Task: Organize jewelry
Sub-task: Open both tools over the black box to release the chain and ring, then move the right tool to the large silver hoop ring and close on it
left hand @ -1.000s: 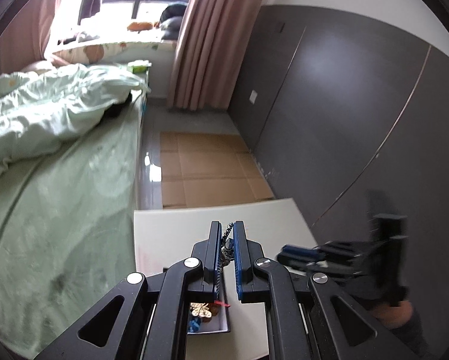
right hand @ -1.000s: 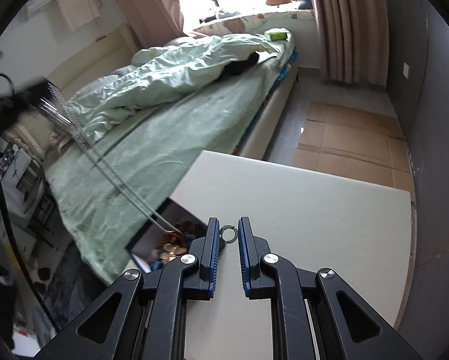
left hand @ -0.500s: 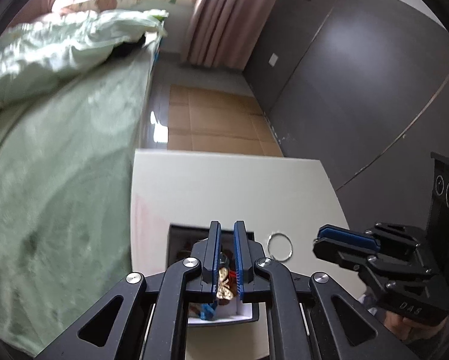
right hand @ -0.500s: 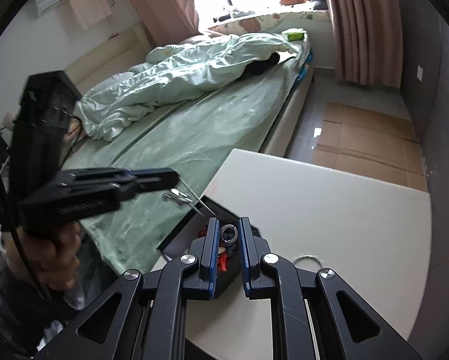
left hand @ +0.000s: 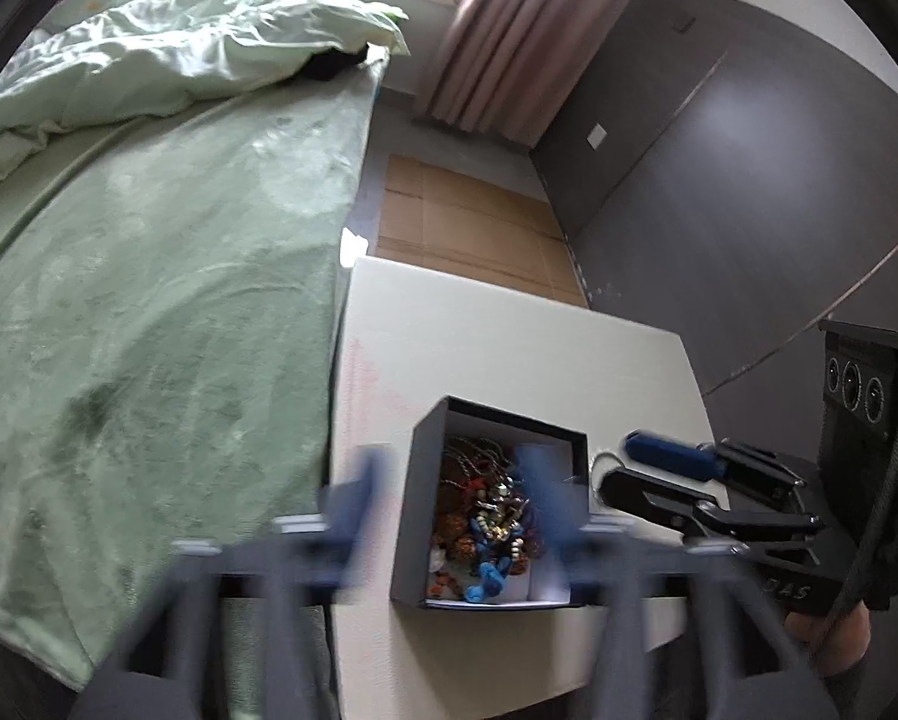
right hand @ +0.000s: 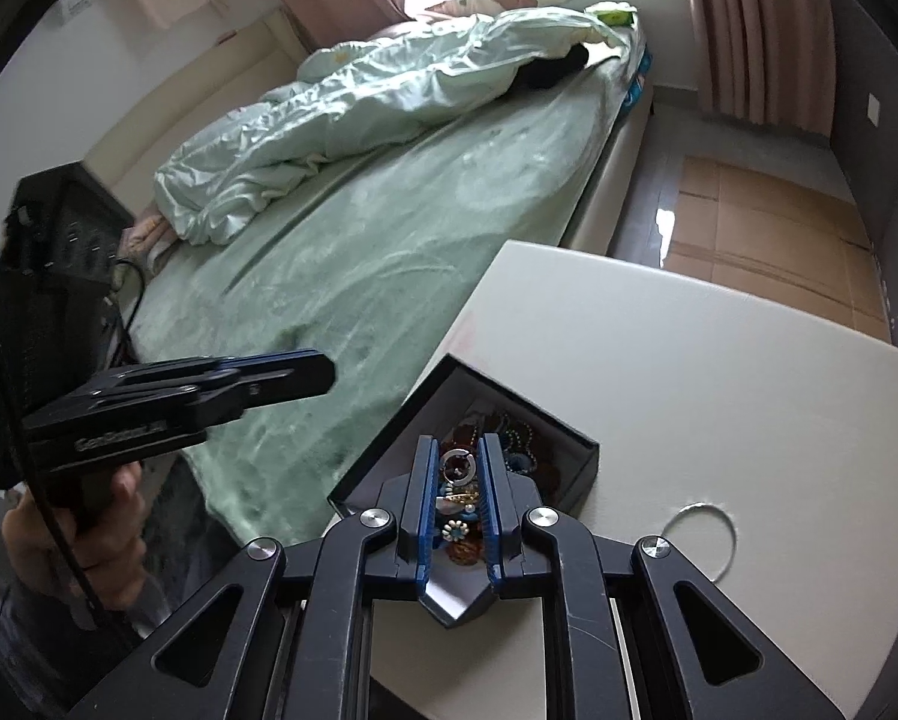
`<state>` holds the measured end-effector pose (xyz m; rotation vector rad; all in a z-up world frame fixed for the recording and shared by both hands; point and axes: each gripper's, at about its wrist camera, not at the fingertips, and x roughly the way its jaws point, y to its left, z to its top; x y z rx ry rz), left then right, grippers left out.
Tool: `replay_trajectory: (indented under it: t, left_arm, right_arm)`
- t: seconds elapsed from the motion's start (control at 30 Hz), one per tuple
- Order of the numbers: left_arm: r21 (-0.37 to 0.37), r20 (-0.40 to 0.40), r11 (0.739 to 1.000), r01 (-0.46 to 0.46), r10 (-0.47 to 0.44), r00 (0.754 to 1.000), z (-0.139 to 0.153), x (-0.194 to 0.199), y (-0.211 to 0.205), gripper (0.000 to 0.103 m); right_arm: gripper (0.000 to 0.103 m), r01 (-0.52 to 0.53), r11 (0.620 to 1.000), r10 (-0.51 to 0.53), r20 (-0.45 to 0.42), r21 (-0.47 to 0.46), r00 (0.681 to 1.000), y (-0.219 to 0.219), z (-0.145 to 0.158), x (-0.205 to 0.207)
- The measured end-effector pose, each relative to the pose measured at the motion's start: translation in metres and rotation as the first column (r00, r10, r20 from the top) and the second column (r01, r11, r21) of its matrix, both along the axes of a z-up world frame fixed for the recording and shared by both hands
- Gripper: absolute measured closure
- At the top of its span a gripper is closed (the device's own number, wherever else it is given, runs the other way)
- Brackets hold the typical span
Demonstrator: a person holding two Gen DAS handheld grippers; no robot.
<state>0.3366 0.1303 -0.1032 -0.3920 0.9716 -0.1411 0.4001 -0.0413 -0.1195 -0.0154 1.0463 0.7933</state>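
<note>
An open black jewelry box with a white lining stands near the table's front left edge, filled with several chains and beaded pieces. My left gripper is open wide and blurred, empty, above the box. My right gripper is shut on a small silver ring and holds it over the box. A thin silver bangle lies on the table right of the box. The right gripper also shows in the left wrist view, and the left gripper in the right wrist view.
The white table stands beside a bed with a green sheet and a rumpled duvet. A dark grey wall runs along the right. Cardboard sheets cover the floor beyond the table.
My left gripper has opened and let the necklace go into the box. My right gripper has moved over the box with the ring.
</note>
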Motion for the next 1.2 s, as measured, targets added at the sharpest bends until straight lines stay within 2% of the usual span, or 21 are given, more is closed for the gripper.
replay_trajectory:
  t: [0.07, 0.17, 0.47, 0.57, 0.67, 0.7, 0.93, 1.07, 1.2]
  left_arm:
    - [-0.001, 0.042, 1.000, -0.014, 0.014, 0.999, 0.005, -0.006, 0.002, 0.016]
    - [-0.013, 0.048, 1.000, -0.011, 0.011, 0.999, 0.004, -0.006, 0.000, 0.016]
    - [0.006, 0.068, 0.999, 0.036, -0.036, 0.997, -0.004, -0.001, -0.025, 0.016]
    - [-0.002, 0.060, 0.999, 0.045, -0.045, 0.997, -0.011, 0.001, -0.028, 0.016]
    - [-0.011, 0.046, 0.998, 0.056, -0.056, 0.997, -0.018, 0.003, -0.029, 0.015]
    - [-0.016, 0.041, 0.998, 0.060, -0.060, 0.997, -0.020, 0.003, -0.030, 0.015]
    - [-0.014, 0.025, 0.998, 0.063, -0.063, 0.998, -0.029, 0.001, -0.026, 0.015]
    - [-0.004, 0.007, 0.998, 0.070, -0.070, 0.998, -0.033, 0.003, -0.023, 0.015]
    - [0.011, -0.015, 0.997, 0.070, -0.070, 0.997, -0.038, 0.008, -0.025, 0.015]
  right_arm:
    - [0.048, 0.036, 0.999, -0.036, 0.025, -0.011, 0.999, -0.008, 0.002, 0.002]
    - [0.048, 0.063, 0.998, -0.063, 0.018, 0.003, 0.998, -0.027, 0.003, 0.006]
    - [0.048, 0.133, 0.987, -0.134, -0.004, -0.091, 0.991, -0.078, -0.017, 0.014]
    - [0.048, 0.129, 0.983, -0.131, -0.006, -0.129, 0.991, -0.080, -0.026, 0.014]
    - [0.032, 0.114, 0.977, -0.115, 0.001, -0.179, 0.993, -0.076, -0.038, 0.012]
    - [0.029, 0.109, 0.975, -0.111, 0.003, -0.192, 0.994, -0.074, -0.041, 0.012]
    - [0.029, 0.081, 0.949, -0.084, 0.003, -0.306, 0.996, -0.067, -0.075, 0.019]
    - [0.029, 0.088, 0.940, -0.092, 0.004, -0.329, 0.996, -0.066, -0.090, 0.025]
    - [0.028, 0.097, 0.931, -0.080, 0.061, -0.353, 0.995, -0.059, -0.091, 0.021]
